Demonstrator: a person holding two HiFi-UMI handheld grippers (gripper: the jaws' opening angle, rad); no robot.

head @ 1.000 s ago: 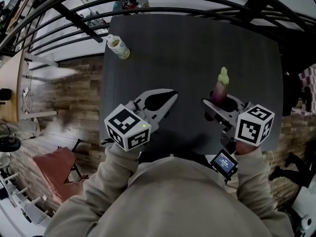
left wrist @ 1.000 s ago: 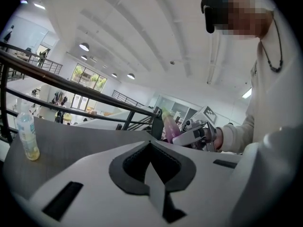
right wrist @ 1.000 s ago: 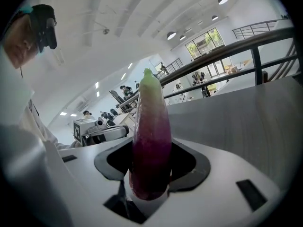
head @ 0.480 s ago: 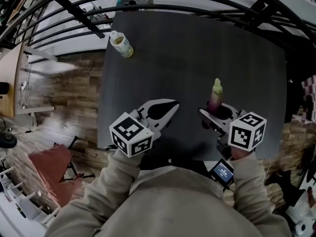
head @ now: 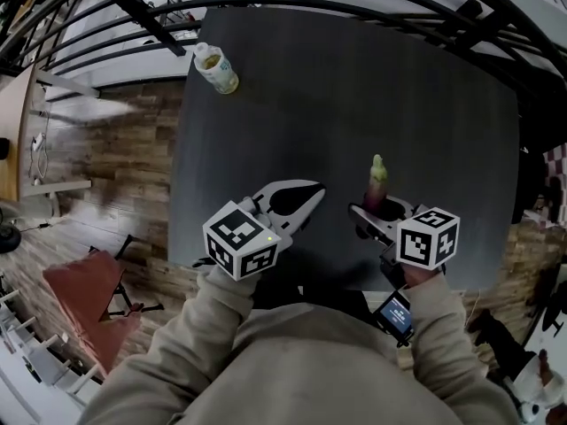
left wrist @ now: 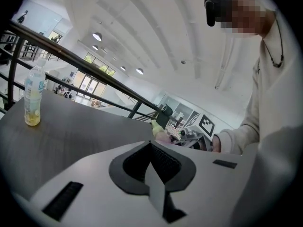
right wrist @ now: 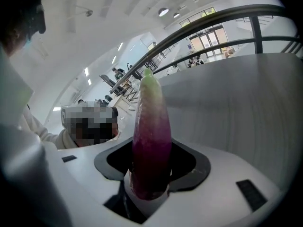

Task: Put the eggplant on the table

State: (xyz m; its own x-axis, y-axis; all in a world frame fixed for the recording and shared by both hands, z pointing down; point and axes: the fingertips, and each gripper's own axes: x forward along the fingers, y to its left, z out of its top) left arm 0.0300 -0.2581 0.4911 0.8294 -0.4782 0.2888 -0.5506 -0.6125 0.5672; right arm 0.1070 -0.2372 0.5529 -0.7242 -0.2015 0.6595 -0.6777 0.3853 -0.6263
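Over table [head: 354,87], eggplant [right wrist: 151,141] between right jaws

This looks like a big, bright work hall, like a large office or lab building. High up is a white ceiling [left wrist: 142,27] with round lights [left wrist: 97,36]. Far off are tall glass doors [right wrist: 208,37] and what look like desks [right wrist: 125,86]. A black metal railing [right wrist: 258,34] runs behind the dark table [head: 354,87]. The floor [head: 133,166] has wood-look planks.
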